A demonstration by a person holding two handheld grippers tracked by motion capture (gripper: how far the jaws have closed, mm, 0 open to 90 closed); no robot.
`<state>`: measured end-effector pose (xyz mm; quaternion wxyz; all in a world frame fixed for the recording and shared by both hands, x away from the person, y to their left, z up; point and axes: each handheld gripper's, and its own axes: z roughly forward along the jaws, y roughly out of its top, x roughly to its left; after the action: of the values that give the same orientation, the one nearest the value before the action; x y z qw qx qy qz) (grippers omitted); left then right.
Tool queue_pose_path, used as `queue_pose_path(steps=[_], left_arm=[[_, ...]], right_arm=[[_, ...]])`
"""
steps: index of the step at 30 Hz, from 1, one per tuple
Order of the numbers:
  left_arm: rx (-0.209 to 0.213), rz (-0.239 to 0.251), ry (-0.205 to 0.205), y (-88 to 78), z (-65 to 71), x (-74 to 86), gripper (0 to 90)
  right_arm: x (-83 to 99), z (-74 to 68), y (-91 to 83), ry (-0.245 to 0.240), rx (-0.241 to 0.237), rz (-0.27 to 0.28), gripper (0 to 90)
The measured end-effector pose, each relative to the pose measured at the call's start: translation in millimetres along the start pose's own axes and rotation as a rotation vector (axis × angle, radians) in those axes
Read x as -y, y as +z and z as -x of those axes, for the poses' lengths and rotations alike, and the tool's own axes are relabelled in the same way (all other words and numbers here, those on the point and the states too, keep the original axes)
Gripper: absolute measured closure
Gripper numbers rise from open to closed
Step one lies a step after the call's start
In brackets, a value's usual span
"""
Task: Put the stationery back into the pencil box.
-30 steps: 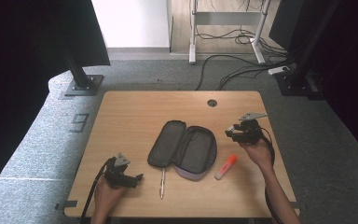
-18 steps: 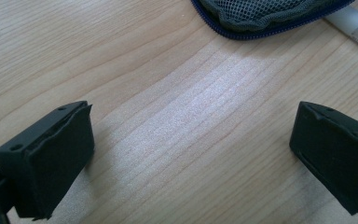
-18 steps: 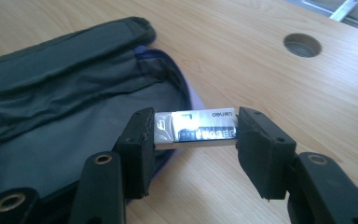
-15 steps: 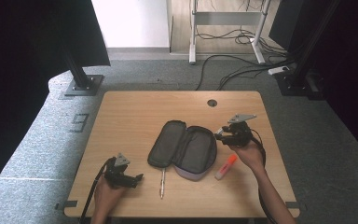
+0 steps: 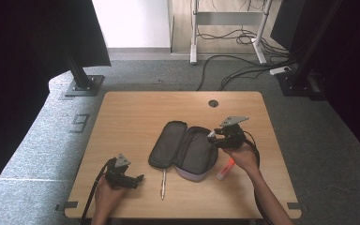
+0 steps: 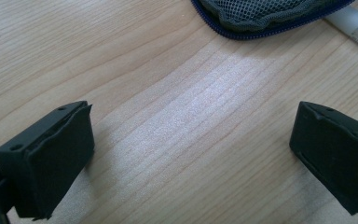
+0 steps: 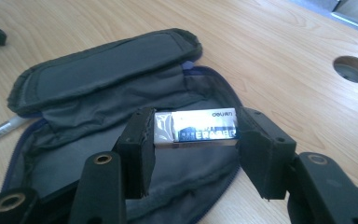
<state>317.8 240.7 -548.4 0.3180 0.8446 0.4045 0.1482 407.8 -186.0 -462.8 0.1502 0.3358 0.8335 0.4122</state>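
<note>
My right gripper point(image 7: 198, 135) is shut on a white eraser point(image 7: 196, 127) with a blue printed sleeve, gripped by its two ends. It hangs just above the open dark grey pencil case point(image 7: 98, 93), over the case's inner pocket. From above, the right gripper point(image 5: 214, 136) sits at the right edge of the pencil case point(image 5: 183, 147) in the middle of the table. My left gripper point(image 5: 138, 179) rests near the table's front left, jaws wide apart. Between the left gripper's point(image 6: 191, 149) jaws lies bare wood.
A silver pen point(image 5: 163, 180) lies in front of the case, right of my left gripper. An orange highlighter point(image 5: 225, 169) lies by my right hand. The wooden table point(image 5: 136, 112) has a round cable hole point(image 5: 213, 103) at the back.
My right gripper has carried the eraser leftward, from beside the case to over its right half. The left gripper has stayed put.
</note>
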Motion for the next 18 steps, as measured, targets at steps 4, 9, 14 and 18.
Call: queue_pose_path(steps=[4,9,14,18], left_arm=[[0.0,0.0,0.0,0.0,0.0,0.0,0.0],[0.0,0.0,-0.001,0.0,0.1,0.0,0.0],[0.0,0.0,-0.001,0.0,0.1,0.0,0.0],[0.0,0.0,0.0,0.0,0.0,0.0,0.0]], right_arm=[[-2.7,-7.4,4.1,-0.017,-0.013,0.003,47.1],[-5.6,-16.0,9.3,-0.036,-0.03,0.004,47.1],[-8.4,-25.7,14.0,-0.055,-0.047,0.006,47.1],[-9.2,-32.7,18.9,-0.065,-0.062,0.009,47.1]])
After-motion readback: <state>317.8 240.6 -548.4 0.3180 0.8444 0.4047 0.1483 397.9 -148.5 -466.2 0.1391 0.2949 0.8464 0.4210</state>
